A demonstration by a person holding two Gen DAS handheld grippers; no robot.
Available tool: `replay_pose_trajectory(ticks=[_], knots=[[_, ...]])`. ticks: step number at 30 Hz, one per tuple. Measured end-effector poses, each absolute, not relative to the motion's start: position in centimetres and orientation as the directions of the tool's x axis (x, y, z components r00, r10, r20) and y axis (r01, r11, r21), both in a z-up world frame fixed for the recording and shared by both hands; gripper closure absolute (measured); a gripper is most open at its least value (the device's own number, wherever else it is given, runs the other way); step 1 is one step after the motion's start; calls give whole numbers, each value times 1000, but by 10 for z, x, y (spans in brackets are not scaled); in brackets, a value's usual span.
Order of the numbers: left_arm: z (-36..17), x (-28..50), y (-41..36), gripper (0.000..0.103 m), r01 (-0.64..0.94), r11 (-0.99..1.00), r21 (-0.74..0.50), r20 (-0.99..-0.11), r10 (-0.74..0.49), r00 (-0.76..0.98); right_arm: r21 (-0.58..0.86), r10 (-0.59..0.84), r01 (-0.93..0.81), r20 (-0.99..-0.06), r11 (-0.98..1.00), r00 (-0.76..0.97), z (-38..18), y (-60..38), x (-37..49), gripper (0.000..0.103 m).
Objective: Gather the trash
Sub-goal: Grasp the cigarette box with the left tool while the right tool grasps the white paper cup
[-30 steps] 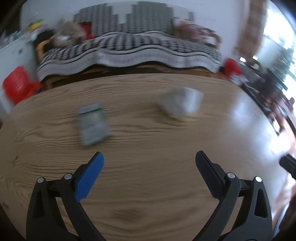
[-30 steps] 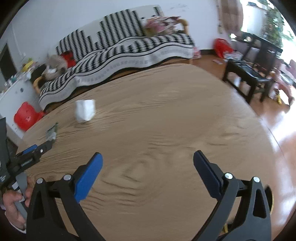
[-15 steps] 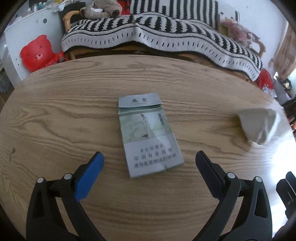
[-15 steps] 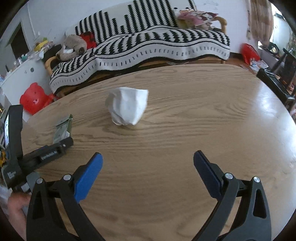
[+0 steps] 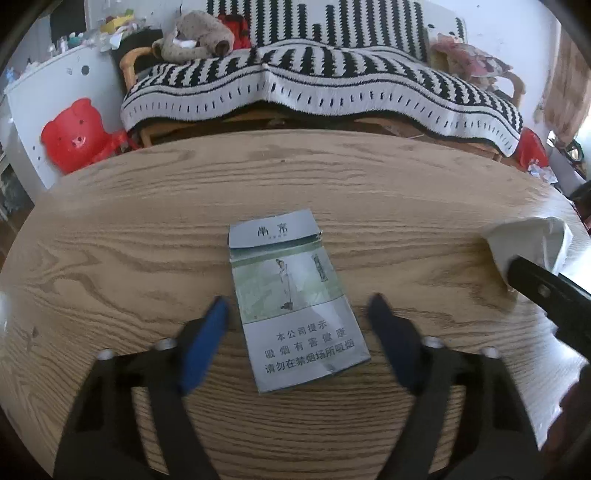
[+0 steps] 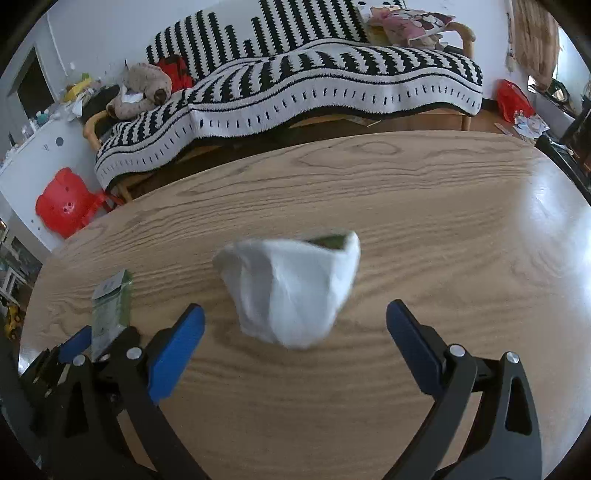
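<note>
Flattened cigarette pack (image 5: 295, 306) flat on oval wood-grain worktop (image 5: 110, 258), printed face up, flap end pointing toward striped sofa (image 5: 317, 85). Left tongs (image 5: 297, 321) angled down over pack's near half, jaws closing, blue pads either side of pack w/ gaps both sides, not pressing it yet; pads blurred. Same pack in right wrist view (image 6: 110, 306), seen edge-on w/ left tongs (image 6: 103, 341) around it.

Crumpled white paper wad (image 6: 291, 288) right of pack, well apart from it, resting on worktop (image 6: 443, 221); dark greenish patch at wad's top edge, can't tell what. In left wrist view wad (image 5: 532, 243) sits at far right of pack, partly covered by a black finger of right tongs. Right tongs (image 6: 295, 332) spread wide, released, pads flanking wad's near side w/o contact, nothing gripped. Wad slightly blurred.

Beyond pack, past worktop's far edge: sofa w/ black-white striped throw, brown plush toy (image 5: 195, 35) on sofa's left end, pink cushion (image 5: 469, 61) on its right end. Red bear-shaped plastic item (image 5: 74, 133) left of sofa, against white cabinet (image 5: 44, 96). Red bag (image 6: 513, 98) on floor right of sofa. Bit of a hand at lower right edge of left wrist view.
</note>
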State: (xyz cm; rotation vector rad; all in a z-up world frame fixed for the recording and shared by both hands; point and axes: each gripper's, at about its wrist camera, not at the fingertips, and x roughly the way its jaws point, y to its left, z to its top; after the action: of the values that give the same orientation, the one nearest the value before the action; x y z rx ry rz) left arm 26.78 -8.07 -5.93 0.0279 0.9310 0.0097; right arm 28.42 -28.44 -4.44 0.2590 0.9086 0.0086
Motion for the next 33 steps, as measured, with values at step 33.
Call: replay_pose_trajectory(ticks=[33], knots=[[-7,178,-128,44,158,986,-48,-768,-138,626,131,-4,137,-708,982,706,30,-362,125,49]])
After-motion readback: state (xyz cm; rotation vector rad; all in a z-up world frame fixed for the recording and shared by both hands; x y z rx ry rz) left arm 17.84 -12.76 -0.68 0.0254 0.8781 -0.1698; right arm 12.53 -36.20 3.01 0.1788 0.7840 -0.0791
